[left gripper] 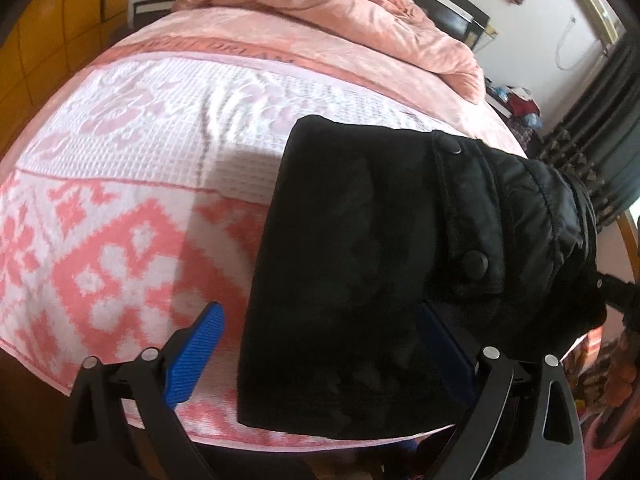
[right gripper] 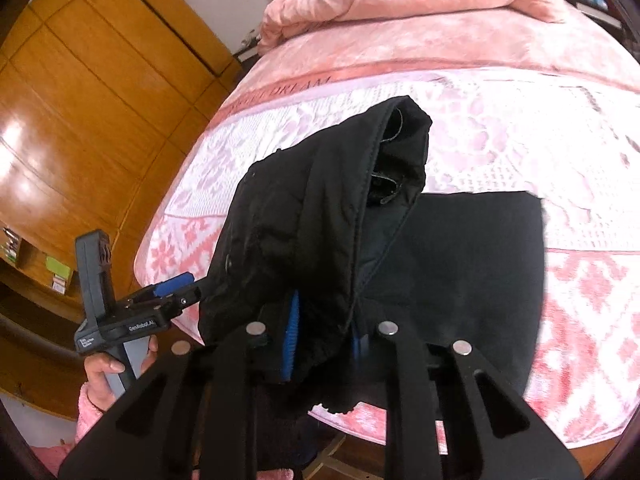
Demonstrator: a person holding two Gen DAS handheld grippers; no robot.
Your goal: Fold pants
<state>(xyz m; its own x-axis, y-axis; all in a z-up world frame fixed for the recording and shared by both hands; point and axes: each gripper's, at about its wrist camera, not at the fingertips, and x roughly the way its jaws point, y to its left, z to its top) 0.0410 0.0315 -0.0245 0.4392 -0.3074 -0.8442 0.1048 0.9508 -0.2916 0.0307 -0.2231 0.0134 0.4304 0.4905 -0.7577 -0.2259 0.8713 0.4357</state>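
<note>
Black pants (left gripper: 360,264) lie partly folded on the pink patterned blanket (left gripper: 120,240) at the bed's near edge. The waistband end with snap buttons (left gripper: 474,264) is lifted on the right. My left gripper (left gripper: 320,344) is open, its blue fingers (left gripper: 196,352) on either side of the flat folded part. In the right wrist view my right gripper (right gripper: 326,340) is shut on the raised waistband end of the pants (right gripper: 304,224), holding it above the flat part (right gripper: 460,280). The left gripper (right gripper: 176,288) shows there at the left, hand-held.
A bunched pink quilt (left gripper: 340,12) lies at the head of the bed. A wooden wardrobe (right gripper: 80,120) stands left of the bed. Dark curtains (left gripper: 600,140) and a cluttered side table (left gripper: 520,108) are at the right.
</note>
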